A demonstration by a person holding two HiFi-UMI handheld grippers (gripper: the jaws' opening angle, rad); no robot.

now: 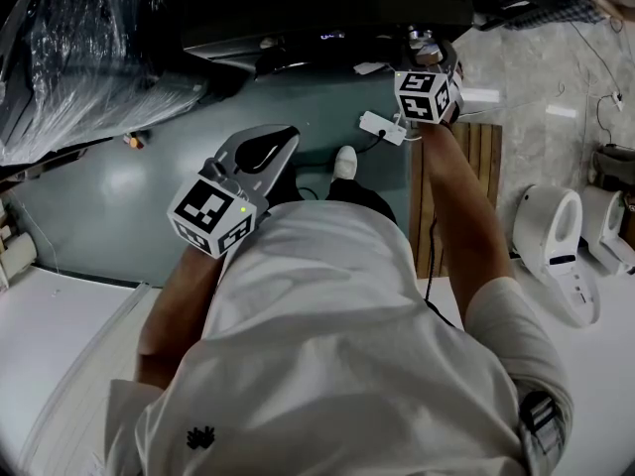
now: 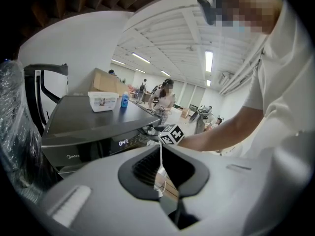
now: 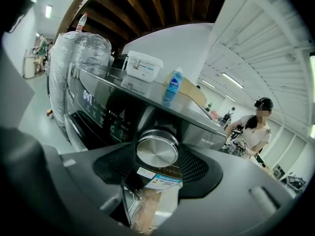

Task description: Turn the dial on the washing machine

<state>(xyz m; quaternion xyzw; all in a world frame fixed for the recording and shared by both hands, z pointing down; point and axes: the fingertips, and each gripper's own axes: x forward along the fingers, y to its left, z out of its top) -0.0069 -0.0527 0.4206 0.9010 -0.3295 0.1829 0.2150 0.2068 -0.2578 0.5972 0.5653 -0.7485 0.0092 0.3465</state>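
Here, right gripper [image 3: 157, 156] fingers snug on "Midea" washing machine [image 2: 83, 119] dial [image 3: 157, 149], display [image 2: 123, 142] "0:47"; left gripper [image 2: 170, 170] fingers apart, empty.

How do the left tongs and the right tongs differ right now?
The right tongs close on the silver dial of the washing machine; the left tongs stand open, holding nothing. The right tongs reach out to the machine; the left tongs hang back near the person. Both have the same dark ribbed pads.
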